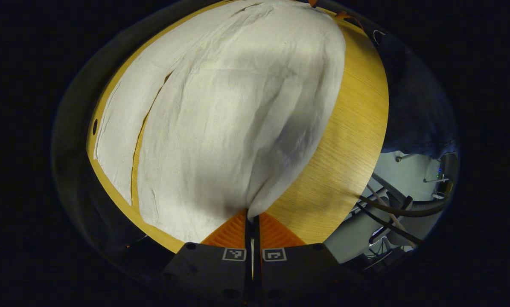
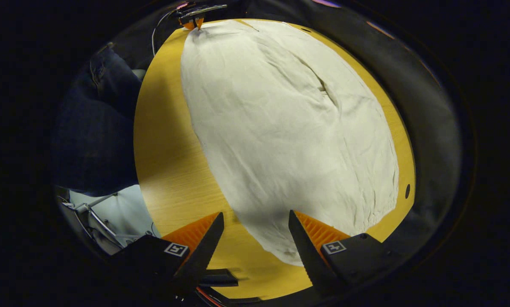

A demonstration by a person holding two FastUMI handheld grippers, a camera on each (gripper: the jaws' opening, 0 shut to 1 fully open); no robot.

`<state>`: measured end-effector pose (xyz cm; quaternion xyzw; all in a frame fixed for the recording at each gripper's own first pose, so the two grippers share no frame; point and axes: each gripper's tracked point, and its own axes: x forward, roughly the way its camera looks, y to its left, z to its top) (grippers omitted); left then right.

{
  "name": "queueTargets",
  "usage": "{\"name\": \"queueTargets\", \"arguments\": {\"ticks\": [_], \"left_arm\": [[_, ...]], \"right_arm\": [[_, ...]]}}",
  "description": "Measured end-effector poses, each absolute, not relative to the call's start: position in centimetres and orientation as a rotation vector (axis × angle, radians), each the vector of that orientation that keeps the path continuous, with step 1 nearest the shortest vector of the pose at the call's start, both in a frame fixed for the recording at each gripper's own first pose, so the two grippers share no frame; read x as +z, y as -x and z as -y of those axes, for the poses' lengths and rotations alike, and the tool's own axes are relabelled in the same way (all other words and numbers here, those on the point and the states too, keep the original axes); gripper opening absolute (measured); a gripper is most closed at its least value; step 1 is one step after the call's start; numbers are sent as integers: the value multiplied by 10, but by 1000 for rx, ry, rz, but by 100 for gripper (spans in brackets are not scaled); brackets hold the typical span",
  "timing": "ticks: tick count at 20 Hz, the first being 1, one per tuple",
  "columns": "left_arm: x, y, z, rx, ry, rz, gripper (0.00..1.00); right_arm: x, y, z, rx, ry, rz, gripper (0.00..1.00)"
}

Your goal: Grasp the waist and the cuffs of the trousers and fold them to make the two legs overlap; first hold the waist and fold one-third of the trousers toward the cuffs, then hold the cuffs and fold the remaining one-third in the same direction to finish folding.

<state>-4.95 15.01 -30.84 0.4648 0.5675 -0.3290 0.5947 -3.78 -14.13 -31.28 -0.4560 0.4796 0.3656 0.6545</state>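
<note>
Trousers (image 1: 237,119) lie flat along the wooden tabletop (image 1: 348,140), cream cloth, one leg beside the other with a thin gap of wood between them in the left gripper view. Legs not yet overlapped.

My left gripper (image 1: 252,218) is pinched tight on a corner of the cloth at one end; fabric bunches into a peak right at the closed tips, so it has a firm bite. Which end, waist or cuff, I cannot tell.

My right gripper (image 2: 255,232) stands with its fingers spread wide, straddling the near corner of the trousers (image 2: 289,128) at the other end, nothing clamped. In the right gripper view the left gripper shows far off at the opposite corner.

Judgement: one end is anchored so the cloth stays taut while I close on this corner; both held, I can carry one leg over
</note>
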Motion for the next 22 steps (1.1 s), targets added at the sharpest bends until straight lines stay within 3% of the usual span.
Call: {"name": "queueTargets", "arguments": {"ticks": [3,8,10,12,15,16,18,20,22], "left_arm": [[-308,50,-150,-772,-1081,-1318,0],[-307,50,-151,-780,-1076,-1326,0],[-308,50,-150,-783,-1077,-1329,0],[-308,50,-151,-791,-1080,-1324,0],[-308,50,-149,-789,-1074,-1314,0],[-307,51,-150,-787,-1071,-1312,0],[-309,50,-150,-784,-1069,-1316,0],[-307,51,-152,-780,-1065,-1319,0],[-308,50,-150,-778,-1057,-1314,0]], "right_arm": [[-321,38,144,848,1063,-1131,94],[-326,42,145,868,1036,-1194,78],[-325,40,145,852,1035,-1200,87],[-324,37,146,812,1035,-1219,62],[-323,29,150,767,1062,-1198,52],[-321,24,151,749,1080,-1173,29],[-320,23,151,741,1103,-1146,11],[-318,23,152,721,1126,-1138,5],[-317,23,153,683,1113,-1143,7]]}}
